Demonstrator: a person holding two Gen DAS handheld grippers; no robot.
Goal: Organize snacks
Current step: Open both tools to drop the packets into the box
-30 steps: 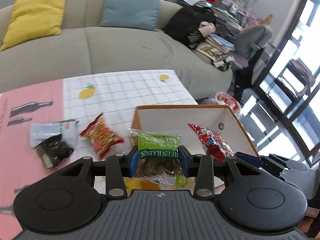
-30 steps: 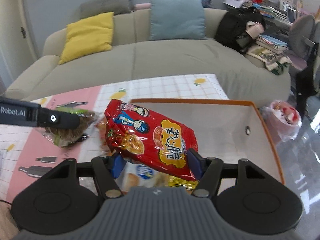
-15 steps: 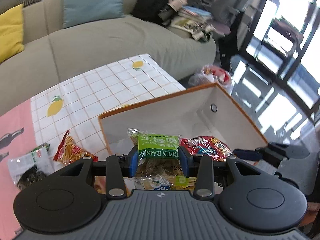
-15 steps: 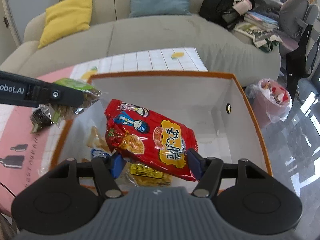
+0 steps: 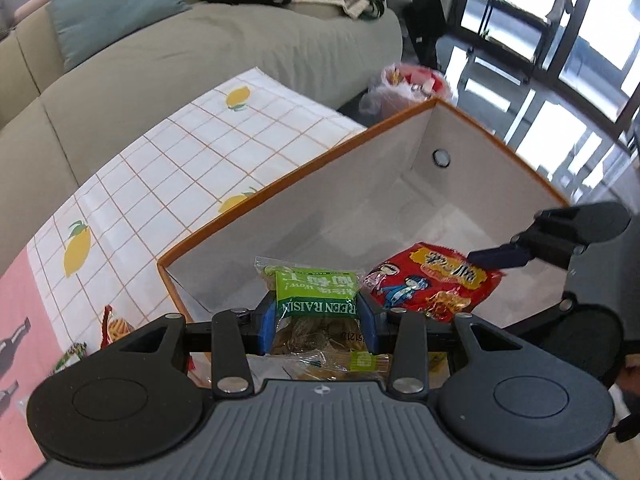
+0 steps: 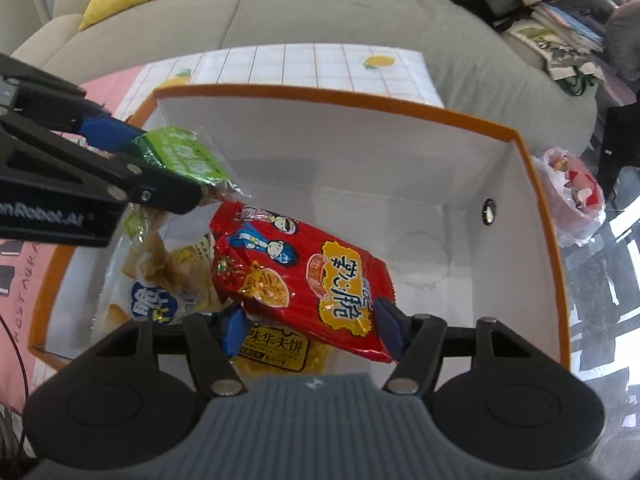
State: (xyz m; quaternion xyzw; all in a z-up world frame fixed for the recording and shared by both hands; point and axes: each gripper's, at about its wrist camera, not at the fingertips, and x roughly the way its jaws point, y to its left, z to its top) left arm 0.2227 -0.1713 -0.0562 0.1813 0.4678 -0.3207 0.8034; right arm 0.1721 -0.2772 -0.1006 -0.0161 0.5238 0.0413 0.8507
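Note:
My left gripper (image 5: 318,320) is shut on a green raisin bag (image 5: 316,304) and holds it over the near left corner of the orange-rimmed white box (image 5: 280,192). My right gripper (image 6: 310,328) is shut on a red snack bag (image 6: 304,276) and holds it inside the box (image 6: 400,108). The red bag (image 5: 432,284) and right gripper also show at the right of the left wrist view. The raisin bag (image 6: 180,156) and left gripper (image 6: 148,160) show at the left of the right wrist view. Two snack packs, white-blue (image 6: 160,284) and yellow (image 6: 280,354), lie on the box floor.
The box stands on a table with a lemon-check cloth (image 5: 168,168) and a pink mat (image 5: 20,320). A red snack (image 5: 116,326) and another packet (image 5: 70,354) lie on the table left of the box. A grey sofa (image 6: 320,12) is behind; a rubbish bag (image 6: 576,196) is on the floor.
Both grippers have moved forward and down over the box with their bags held. The red bag is now lower inside the box, and the raisin bag is over its left corner.

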